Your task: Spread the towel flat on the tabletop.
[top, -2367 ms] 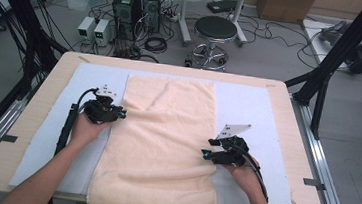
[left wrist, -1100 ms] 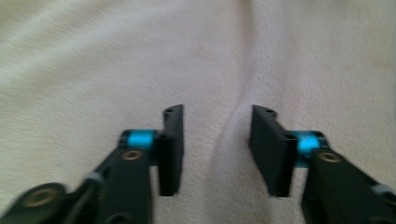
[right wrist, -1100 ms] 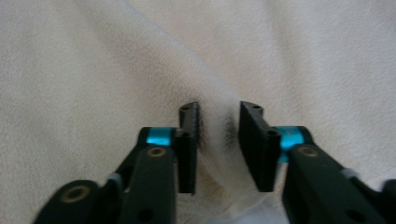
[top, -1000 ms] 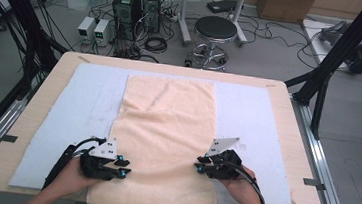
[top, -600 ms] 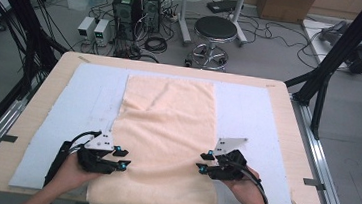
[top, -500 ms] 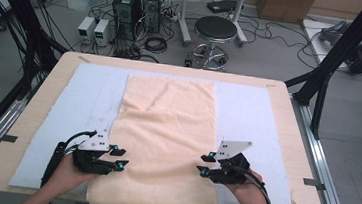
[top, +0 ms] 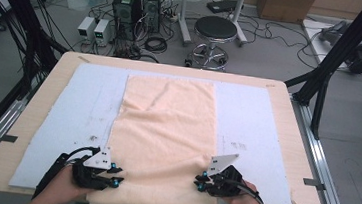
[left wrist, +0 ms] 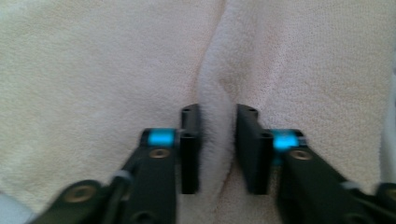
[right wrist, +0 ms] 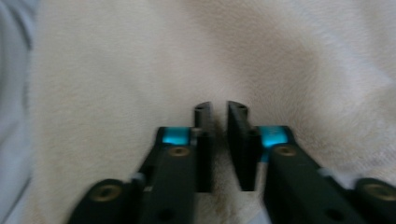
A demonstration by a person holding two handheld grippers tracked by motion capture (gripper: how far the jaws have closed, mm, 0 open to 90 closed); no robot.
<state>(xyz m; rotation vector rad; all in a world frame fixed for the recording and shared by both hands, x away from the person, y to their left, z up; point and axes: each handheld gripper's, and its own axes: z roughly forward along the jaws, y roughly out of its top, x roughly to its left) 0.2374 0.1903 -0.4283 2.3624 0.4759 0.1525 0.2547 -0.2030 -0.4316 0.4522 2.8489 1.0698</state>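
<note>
Both grippers, left gripper (top: pixel 115 176) and right gripper (top: pixel 199 180), just closing, pinch the peach terry towel's (top: pixel 166 130) near corners on the counter (top: pixel 280 94).

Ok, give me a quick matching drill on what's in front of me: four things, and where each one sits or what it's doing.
Things:
1. left gripper
2. right gripper
3. towel
4. stool

Places or states:
A. on the floor beyond the table
B. pinching a raised fold of towel
C. spread down the middle of the blue mat
D. at the towel's near right edge

Pairs: 1-B, 2-D, 3-C, 4-A
</note>
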